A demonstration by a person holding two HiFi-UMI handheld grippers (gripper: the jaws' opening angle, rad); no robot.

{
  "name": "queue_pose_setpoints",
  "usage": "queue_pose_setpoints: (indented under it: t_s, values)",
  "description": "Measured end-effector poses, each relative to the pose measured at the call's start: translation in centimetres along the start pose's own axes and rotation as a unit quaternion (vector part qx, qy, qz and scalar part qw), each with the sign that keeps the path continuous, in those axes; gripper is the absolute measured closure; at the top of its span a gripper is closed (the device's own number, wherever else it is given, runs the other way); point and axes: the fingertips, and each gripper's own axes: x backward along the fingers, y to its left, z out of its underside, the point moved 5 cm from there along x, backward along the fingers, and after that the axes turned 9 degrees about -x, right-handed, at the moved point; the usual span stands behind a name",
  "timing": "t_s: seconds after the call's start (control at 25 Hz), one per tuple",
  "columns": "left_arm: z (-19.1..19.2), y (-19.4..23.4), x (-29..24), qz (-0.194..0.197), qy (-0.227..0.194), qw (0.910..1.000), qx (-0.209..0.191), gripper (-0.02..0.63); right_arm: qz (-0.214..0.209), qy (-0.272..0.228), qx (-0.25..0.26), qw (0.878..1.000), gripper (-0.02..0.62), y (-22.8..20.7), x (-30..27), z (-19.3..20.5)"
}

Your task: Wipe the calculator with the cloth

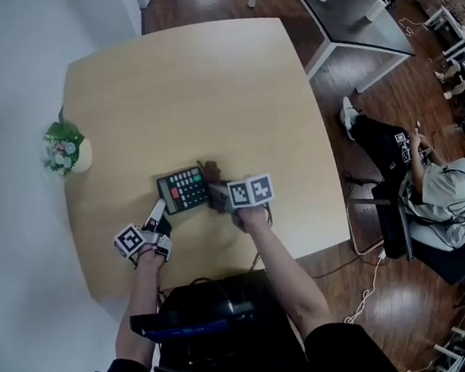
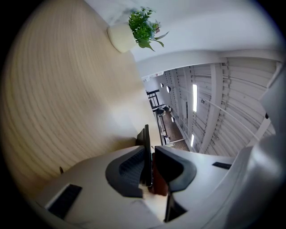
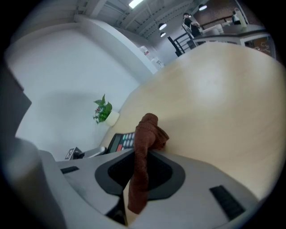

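Note:
The black calculator [image 1: 183,189] with pale and red keys lies near the front of the light wooden table [image 1: 206,93]. My left gripper [image 1: 159,211] is shut on its near left corner; in the left gripper view the calculator's thin edge [image 2: 145,143] stands between the dark pads [image 2: 129,167]. My right gripper [image 1: 214,193] is at the calculator's right side, shut on a brown cloth [image 1: 210,173]. In the right gripper view the cloth [image 3: 147,132] hangs bunched between the jaws of that gripper [image 3: 142,172], with the calculator's keys [image 3: 121,141] just to its left.
A small potted plant [image 1: 67,149] stands at the table's left edge, against the white wall. A person sits on a chair [image 1: 431,185] to the right of the table. A dark table [image 1: 345,4] stands further back on the wooden floor.

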Motion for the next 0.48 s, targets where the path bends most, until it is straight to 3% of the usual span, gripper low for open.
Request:
queue_pose_setpoints:
  t_s: [0.12, 0.2, 0.32, 0.48]
  values:
    - [0.0, 0.0, 0.1, 0.001, 0.006, 0.9999, -0.008, 0.541, 0.003, -0.032, 0.041, 0.999, 0.526, 0.5, -2.1, -5.7]
    - [0.3, 0.0, 0.3, -0.008, 0.016, 0.9997, -0.016, 0.541, 0.009, -0.008, 0.056, 0.998, 0.526, 0.2, -4.0, -7.2]
    - [0.6, -0.1, 0.3, -0.006, 0.025, 0.9994, -0.024, 0.541, 0.007, 0.032, 0.039, 0.999, 0.525, -0.7, -5.0, -6.0]
    - [0.4, -0.1, 0.3, 0.006, 0.027, 0.9993, -0.023, 0.541, -0.002, 0.028, 0.001, 1.000, 0.525, -0.6, -2.5, -1.0]
